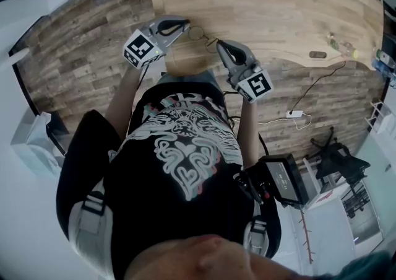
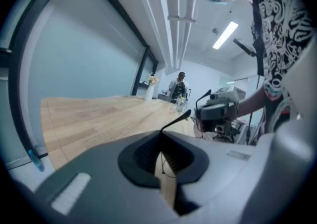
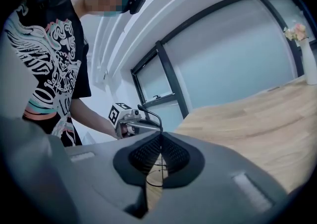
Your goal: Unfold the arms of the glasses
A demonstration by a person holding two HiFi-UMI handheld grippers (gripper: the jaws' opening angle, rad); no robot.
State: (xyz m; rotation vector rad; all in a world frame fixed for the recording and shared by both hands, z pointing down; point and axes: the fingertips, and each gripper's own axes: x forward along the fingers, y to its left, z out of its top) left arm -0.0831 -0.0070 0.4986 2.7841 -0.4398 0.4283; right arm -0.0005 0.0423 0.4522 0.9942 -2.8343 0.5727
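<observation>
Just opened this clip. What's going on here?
A person stands at a wooden table with a gripper in each hand, holding a pair of thin-framed glasses between them by the table's near edge. The left gripper is shut on one arm of the glasses, and the right gripper is shut on the other arm. How far the arms have been opened is too small to tell in the head view.

Matt pale wood table [image 1: 266,6], thin wire glasses [image 1: 198,33], rough plank floor [image 1: 80,49]
</observation>
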